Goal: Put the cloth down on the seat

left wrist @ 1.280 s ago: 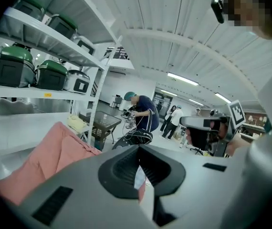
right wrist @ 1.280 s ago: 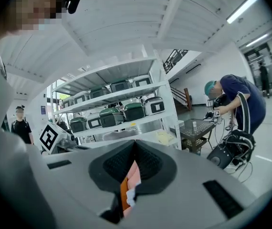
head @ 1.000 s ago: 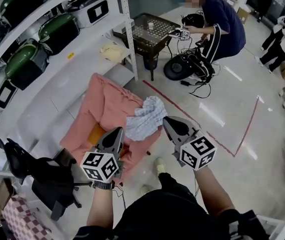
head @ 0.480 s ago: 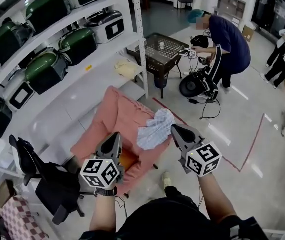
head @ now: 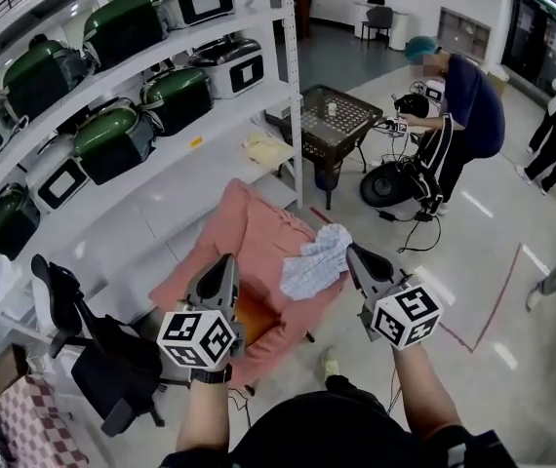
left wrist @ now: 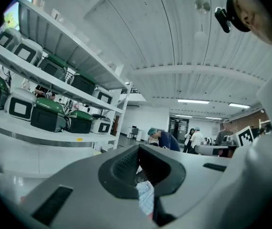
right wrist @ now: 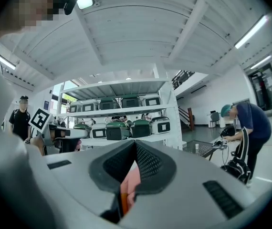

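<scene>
1. the left gripper (head: 225, 259) has its jaws pressed together on nothing; in its own view its grey body fills the frame, and only a sliver of the pale blue-and-white checked cloth (left wrist: 146, 198) shows through the gap under the tip
2. the right gripper (head: 353, 251) likewise has its jaws closed and empty, and the gap in its view shows only a strip of the salmon-pink fabric chair cover (right wrist: 132, 182)
3. in the head view the cloth lies crumpled on the seat (head: 258, 261) between the two grippers; its edge meets the right gripper's tip in the picture, but contact cannot be judged
4. the cover hides most of the chair's frame
5. an orange patch (head: 256, 317) beside the left gripper is too small to identify
</scene>
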A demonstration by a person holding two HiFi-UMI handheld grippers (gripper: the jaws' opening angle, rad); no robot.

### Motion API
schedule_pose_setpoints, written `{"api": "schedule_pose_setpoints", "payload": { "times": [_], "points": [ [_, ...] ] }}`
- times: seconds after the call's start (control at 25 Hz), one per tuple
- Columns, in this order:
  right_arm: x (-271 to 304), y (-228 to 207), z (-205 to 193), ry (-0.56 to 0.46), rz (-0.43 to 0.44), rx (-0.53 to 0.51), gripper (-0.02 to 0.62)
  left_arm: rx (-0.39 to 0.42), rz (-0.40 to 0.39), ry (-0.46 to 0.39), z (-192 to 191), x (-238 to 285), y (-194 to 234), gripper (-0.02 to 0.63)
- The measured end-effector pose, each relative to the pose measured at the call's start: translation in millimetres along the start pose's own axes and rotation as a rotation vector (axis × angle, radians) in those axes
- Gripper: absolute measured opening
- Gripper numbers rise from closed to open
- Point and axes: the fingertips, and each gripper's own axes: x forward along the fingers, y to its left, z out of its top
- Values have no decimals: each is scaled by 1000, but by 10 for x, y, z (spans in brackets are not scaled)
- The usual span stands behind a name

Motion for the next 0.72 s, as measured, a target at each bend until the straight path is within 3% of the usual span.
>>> {"api": "schedule_pose_setpoints", "payload": {
  "times": [0.72],
  "points": [
    [-46, 76, 99, -4, -14, -23, 3, 18, 32, -26, 106, -95, 51, 6]
  ]
}}
